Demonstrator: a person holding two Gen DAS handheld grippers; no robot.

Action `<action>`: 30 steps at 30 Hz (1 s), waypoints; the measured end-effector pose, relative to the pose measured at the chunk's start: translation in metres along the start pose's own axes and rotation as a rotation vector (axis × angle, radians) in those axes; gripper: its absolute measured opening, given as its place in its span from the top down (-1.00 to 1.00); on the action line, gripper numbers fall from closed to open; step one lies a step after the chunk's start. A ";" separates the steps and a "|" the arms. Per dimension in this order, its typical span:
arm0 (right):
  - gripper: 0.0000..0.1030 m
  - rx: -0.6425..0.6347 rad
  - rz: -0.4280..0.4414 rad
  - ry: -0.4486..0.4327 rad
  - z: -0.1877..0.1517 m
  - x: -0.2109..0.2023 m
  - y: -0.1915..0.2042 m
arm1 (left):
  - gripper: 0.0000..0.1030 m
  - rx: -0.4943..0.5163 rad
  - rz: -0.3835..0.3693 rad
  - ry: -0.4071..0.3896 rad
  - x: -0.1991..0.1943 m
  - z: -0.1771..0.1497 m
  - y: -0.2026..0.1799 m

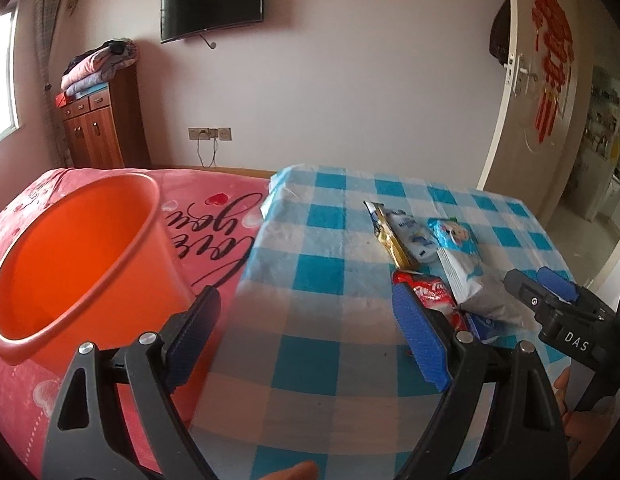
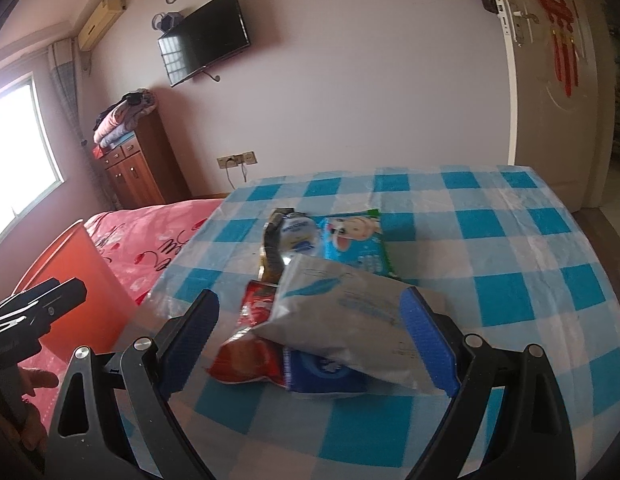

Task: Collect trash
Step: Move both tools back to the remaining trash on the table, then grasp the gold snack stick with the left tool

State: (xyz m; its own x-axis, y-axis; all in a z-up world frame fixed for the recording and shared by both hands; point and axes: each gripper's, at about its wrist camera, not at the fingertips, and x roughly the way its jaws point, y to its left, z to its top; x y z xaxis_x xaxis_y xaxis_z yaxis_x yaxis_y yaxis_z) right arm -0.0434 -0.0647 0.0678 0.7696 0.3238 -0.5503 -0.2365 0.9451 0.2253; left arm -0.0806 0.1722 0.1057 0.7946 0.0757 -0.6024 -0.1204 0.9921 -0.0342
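Note:
Several snack wrappers lie in a pile on the blue-checked table (image 2: 510,240). A grey-white packet (image 2: 350,312) lies on top of a red wrapper (image 2: 249,356) and a blue one (image 2: 322,376). Behind them lie a blue dog-print packet (image 2: 358,244) and a gold-and-white wrapper (image 2: 289,236). My right gripper (image 2: 310,340) is open, its fingers either side of the grey-white packet. My left gripper (image 1: 310,328) is open and empty above the table's left edge. The pile (image 1: 442,264) lies to its right. An orange bin (image 1: 69,260) stands to its left.
A bed with a pink printed cover (image 1: 213,232) lies left of the table, behind the bin. A wooden cabinet (image 1: 97,128) with folded blankets stands at the far wall. An open door (image 1: 550,100) is at the right.

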 end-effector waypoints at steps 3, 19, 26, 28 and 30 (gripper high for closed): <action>-0.76 0.002 -0.018 -0.003 -0.001 0.001 -0.010 | -0.70 0.017 -0.005 0.013 0.005 -0.002 -0.011; -0.76 0.165 -0.076 0.033 -0.003 0.008 -0.096 | -0.70 0.031 -0.069 0.077 0.050 0.011 -0.067; -0.77 0.239 -0.055 0.030 -0.001 0.004 -0.127 | -0.70 -0.034 -0.119 0.129 0.100 0.039 -0.087; -0.77 0.250 -0.046 0.031 0.000 0.004 -0.131 | -0.70 -0.044 -0.117 0.144 0.116 0.046 -0.091; -0.77 0.257 -0.040 0.030 -0.001 0.003 -0.134 | -0.67 -0.040 -0.102 0.156 0.134 0.052 -0.095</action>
State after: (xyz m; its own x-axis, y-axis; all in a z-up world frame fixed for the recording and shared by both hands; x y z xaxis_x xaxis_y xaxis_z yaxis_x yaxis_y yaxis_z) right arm -0.0093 -0.1907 0.0351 0.7567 0.2913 -0.5852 -0.0453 0.9165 0.3976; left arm 0.0683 0.0932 0.0694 0.7022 -0.0444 -0.7106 -0.0700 0.9889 -0.1309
